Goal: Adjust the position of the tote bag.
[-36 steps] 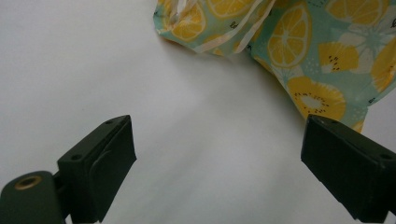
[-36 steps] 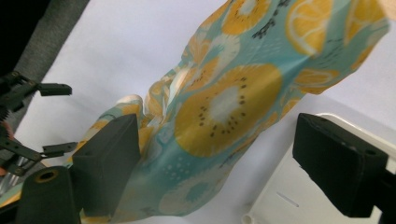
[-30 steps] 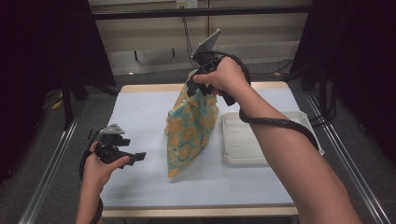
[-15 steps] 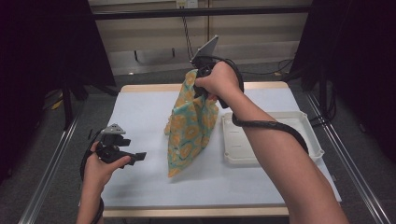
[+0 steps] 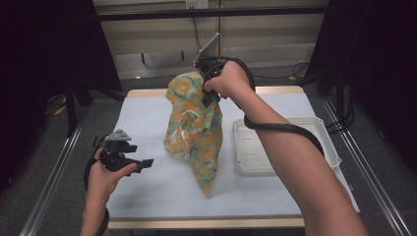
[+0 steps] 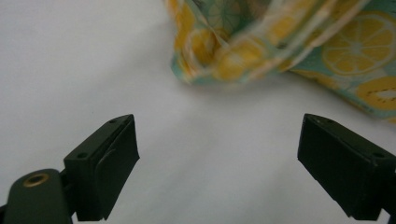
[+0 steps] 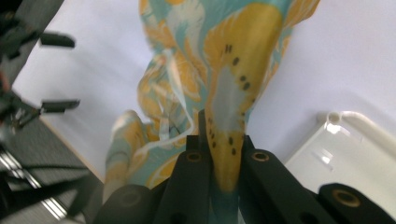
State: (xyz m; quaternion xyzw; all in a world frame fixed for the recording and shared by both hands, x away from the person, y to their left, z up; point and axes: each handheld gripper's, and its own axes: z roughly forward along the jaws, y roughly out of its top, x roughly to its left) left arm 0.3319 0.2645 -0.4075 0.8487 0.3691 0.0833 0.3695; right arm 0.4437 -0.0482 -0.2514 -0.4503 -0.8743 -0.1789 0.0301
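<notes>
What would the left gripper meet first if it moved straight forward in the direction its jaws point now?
Probably the lemon-print cloth: it hangs straight ahead of the left gripper, whose jaws stand open over the white table cover. Depth is unclear, so it might brush the cover first.

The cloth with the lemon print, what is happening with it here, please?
A person works at a table with a tool in each hand. The right tool has just closed on the lemon-print cloth and holds it up by its top, so the cloth hangs with its lower tip near the table. The left tool waits open beside the cloth, low over the table, not touching it. A white tray lies to the right.
</notes>
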